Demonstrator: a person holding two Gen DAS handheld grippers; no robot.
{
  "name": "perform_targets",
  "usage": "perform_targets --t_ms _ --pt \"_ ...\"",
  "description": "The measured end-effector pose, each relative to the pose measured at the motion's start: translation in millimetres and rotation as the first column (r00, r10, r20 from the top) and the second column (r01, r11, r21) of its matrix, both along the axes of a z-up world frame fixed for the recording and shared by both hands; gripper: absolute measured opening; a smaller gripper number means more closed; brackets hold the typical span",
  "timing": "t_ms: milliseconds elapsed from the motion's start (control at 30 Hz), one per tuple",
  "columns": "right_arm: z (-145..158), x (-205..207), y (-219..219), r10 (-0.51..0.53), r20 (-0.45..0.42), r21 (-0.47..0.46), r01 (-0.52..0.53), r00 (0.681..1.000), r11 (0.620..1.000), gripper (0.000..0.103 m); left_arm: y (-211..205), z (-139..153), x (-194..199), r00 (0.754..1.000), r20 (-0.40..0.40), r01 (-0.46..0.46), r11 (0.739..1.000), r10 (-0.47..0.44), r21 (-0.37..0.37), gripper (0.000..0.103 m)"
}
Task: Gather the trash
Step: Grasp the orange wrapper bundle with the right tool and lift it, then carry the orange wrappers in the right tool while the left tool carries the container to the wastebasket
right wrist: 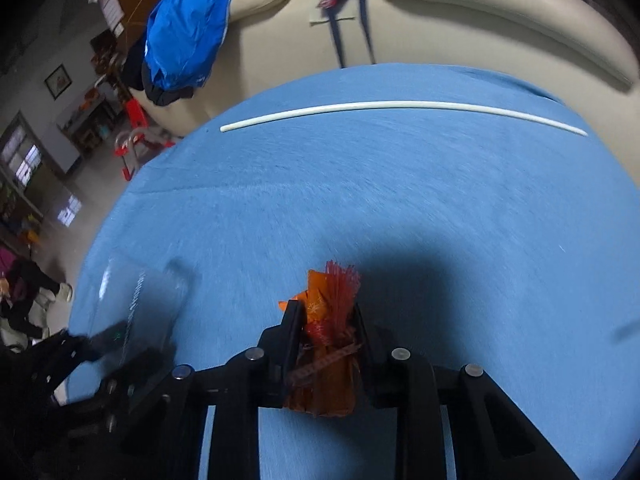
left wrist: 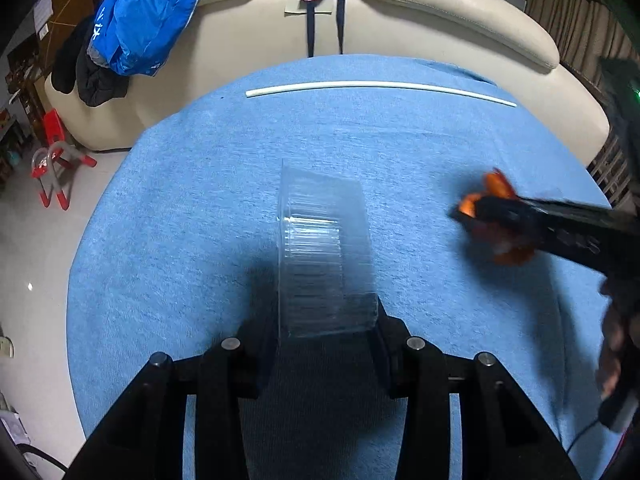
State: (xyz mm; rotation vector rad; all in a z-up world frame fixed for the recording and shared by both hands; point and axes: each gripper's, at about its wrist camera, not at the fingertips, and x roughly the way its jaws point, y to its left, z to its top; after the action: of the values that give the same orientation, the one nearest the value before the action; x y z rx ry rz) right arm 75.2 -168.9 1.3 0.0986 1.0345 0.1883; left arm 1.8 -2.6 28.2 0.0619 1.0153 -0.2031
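- Nearest the cameras, the left gripper (left wrist: 326,320) is clamped on a clear ribbed plastic container (left wrist: 320,256), lifted off the blue cloth-covered table (left wrist: 192,200).
- Beside it, the right gripper (right wrist: 326,312) pinches a crumpled orange plastic wrapper (right wrist: 330,320); motion blur hides, I think, whether it has cleared the cloth.
- Farther off, a long thin white stick (left wrist: 380,89) lies uncollected, so the task looks partly done.

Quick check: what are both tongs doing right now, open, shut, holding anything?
Left tongs: shut on the clear plastic container.
Right tongs: shut on the orange wrapper.
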Motion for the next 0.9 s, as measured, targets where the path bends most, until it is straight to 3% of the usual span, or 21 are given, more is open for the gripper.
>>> perform_targets --t_ms 533,900 --pt "23 -172 -73 -0.250 0.023 0.050 0.249 0.968 0.967 0.028 -47 32 -73 0.995 0.039 0.097 0.995 -0.096 -0.012 0.043" --pt "34 -253 -89 -0.353 0.062 0.041 0.351 0.933 0.935 0.028 -87 49 -132 0.979 0.084 0.188 0.982 -0.188 0.004 0.043"
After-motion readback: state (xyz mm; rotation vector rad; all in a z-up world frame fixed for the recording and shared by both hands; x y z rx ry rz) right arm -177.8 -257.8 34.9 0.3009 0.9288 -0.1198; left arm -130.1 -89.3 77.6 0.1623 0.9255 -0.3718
